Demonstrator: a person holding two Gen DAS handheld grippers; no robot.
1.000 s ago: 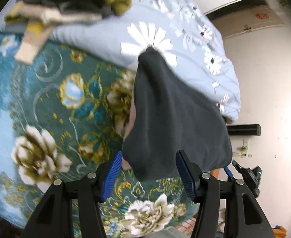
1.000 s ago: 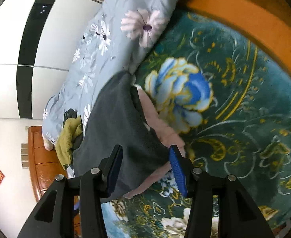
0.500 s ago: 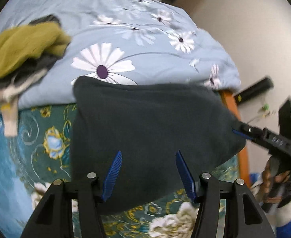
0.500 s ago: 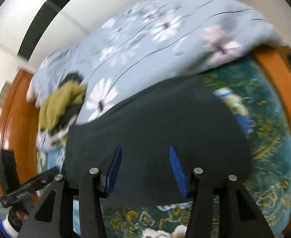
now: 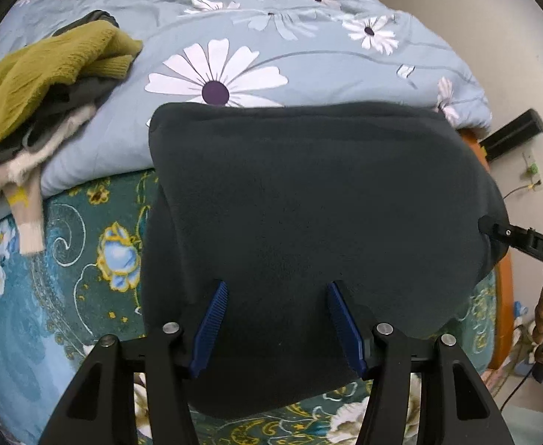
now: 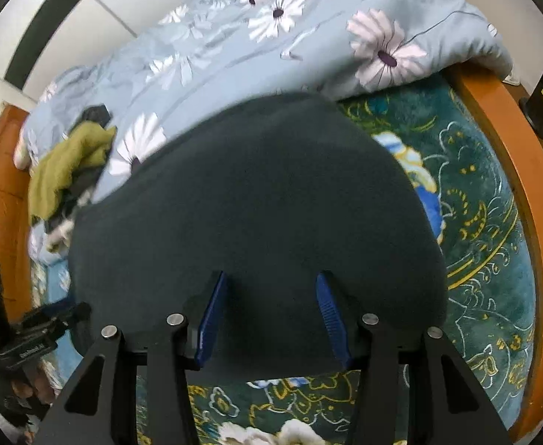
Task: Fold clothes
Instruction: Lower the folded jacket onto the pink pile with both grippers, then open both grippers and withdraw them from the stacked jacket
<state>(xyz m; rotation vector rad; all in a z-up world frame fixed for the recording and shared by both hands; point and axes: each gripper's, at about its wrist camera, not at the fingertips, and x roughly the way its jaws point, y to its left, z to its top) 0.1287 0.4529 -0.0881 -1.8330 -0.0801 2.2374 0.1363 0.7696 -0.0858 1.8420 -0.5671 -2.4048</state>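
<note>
A dark grey fleece garment is stretched flat and wide above the teal floral bedspread. It also fills the middle of the right wrist view. My left gripper has its blue pads spread, with the near edge of the fleece lying between them. My right gripper stands the same way at its end of the fleece. In the left wrist view the right gripper's tip meets the garment's right corner. In the right wrist view the left gripper is at the garment's left corner.
A pile of clothes topped by an olive-green sweater lies at the left on a light blue daisy-print duvet. The orange wooden bed frame runs along the right. A white wall and a black bar-shaped device are beyond it.
The fleece hung bunched and narrow a second ago, with pink fabric showing under it. Now it is spread wide and flat between the two grippers, which have swung apart to opposite ends.
</note>
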